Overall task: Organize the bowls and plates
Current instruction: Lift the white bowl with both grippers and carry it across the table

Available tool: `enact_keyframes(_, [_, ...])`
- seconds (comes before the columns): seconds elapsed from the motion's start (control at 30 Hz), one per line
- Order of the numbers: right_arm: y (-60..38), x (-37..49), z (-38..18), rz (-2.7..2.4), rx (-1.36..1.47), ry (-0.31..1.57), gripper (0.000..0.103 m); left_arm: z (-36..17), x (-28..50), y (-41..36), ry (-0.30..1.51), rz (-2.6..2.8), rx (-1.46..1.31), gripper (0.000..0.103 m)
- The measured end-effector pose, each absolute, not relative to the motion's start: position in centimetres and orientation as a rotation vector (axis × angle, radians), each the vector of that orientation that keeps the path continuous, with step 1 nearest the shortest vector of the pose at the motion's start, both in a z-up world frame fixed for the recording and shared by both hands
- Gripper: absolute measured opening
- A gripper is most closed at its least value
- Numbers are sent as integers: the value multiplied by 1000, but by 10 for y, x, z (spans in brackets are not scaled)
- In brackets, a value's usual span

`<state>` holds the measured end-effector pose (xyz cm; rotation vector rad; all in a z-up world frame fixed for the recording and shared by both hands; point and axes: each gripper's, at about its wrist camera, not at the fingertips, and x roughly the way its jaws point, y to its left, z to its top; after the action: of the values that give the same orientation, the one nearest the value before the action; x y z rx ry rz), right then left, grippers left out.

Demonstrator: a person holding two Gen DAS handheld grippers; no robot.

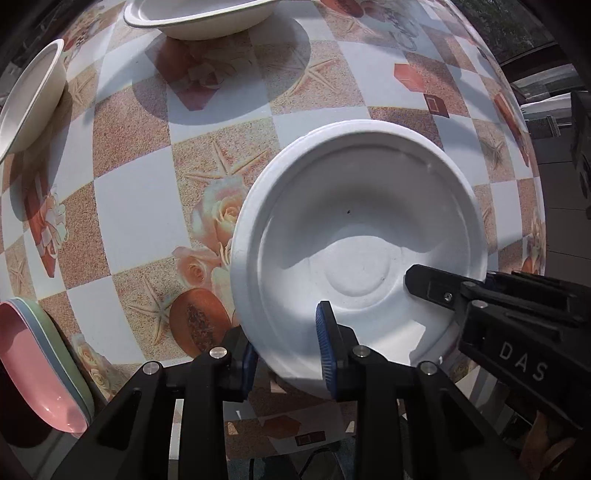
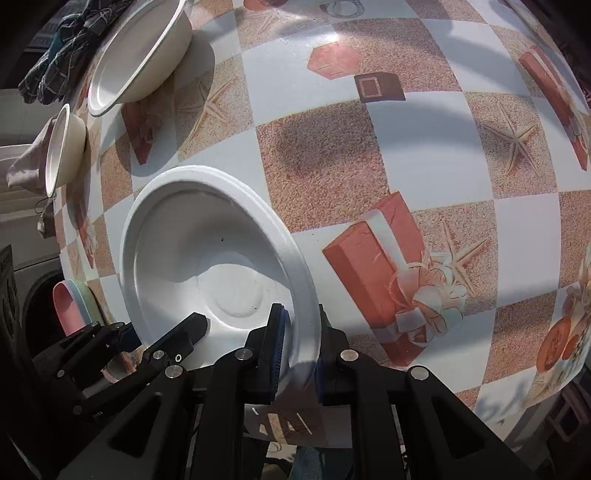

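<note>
Plainly, the white foam bowl point(image 1: 354, 236) was pinched at two places on its rim: the left gripper point(image 1: 288, 350) had its blue ribbed pads nearly shut across the wall at about seven o'clock of the bowl in the left wrist view, one pad inside, one outside, and the right gripper point(image 2: 299, 354) was closed almost fully on the rim at about five o'clock of the bowl in the right wrist view. The bowl sat toward the near edge of the table point(image 1: 133, 206); whether it was lifted clear of the cloth I could not tell.

The risk, as I judged it, lay in the material. Thin moulded foam or pulp with a rolled lip would crease or tear if the two hands pulled apart or twisted against each other, and a light, smooth wall could slip from narrow pads if carried fast.

The tablecloth was glossy, printed with checks, starfish and roses. Two cream bowls point(image 1: 199, 18) point(image 1: 29, 99), matte and deeper, stood at eleven and nine o'clock, well apart. A pink plate stack point(image 1: 44, 365), glossy and hard-looking, lay at eight o'clock near the edge.
</note>
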<state>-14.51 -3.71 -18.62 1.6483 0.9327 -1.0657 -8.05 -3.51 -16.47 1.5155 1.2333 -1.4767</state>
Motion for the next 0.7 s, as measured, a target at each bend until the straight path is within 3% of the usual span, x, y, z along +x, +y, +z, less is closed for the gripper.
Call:
enact_keyframes(0.33, [0, -148, -185, -1115, 1659, 933, 16, -167, -98, 28, 1206, -1568, 1525, 31])
enact_keyframes(0.43, [8, -148, -180, -1170, 1637, 914, 16, -167, -84, 51, 1176, -1603, 1512, 36])
enact_keyframes(0.63, [15, -164, -157, -1240, 1559, 877, 17, -142, -29, 64, 1105, -1654, 1396, 63])
enact_keyframes(0.67, [16, -171, -150, -1259, 1551, 864, 30, -136, -25, 66, 1087, -1664, 1381, 65])
enact_keyframes(0.7, [17, -175, -144, -1291, 1535, 856, 58, -129, -24, 70, 1063, -1671, 1369, 65])
